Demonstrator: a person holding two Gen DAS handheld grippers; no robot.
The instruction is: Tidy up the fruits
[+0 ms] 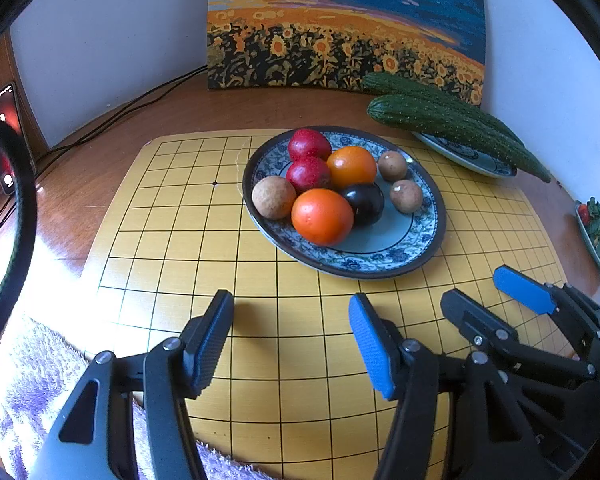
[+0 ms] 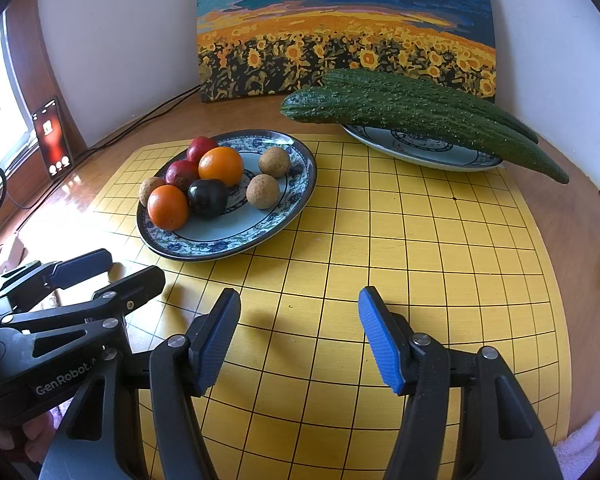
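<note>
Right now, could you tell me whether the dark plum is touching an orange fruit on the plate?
Yes, the dark plum presses against the near orange fruit on the plate.

Fruit plate (image 2: 260, 232) sits center left on the yellow board (image 2: 380, 280); cucumbers (image 2: 420, 112) upper right; right gripper (image 2: 300, 336) gapes empty at bottom; left gripper (image 2: 112, 268) lower left.

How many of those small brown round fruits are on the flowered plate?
3. One brown fruit sits at the plate's left edge, beside the front orange; two lie together on its right side. Others might hide behind the pile.
</note>
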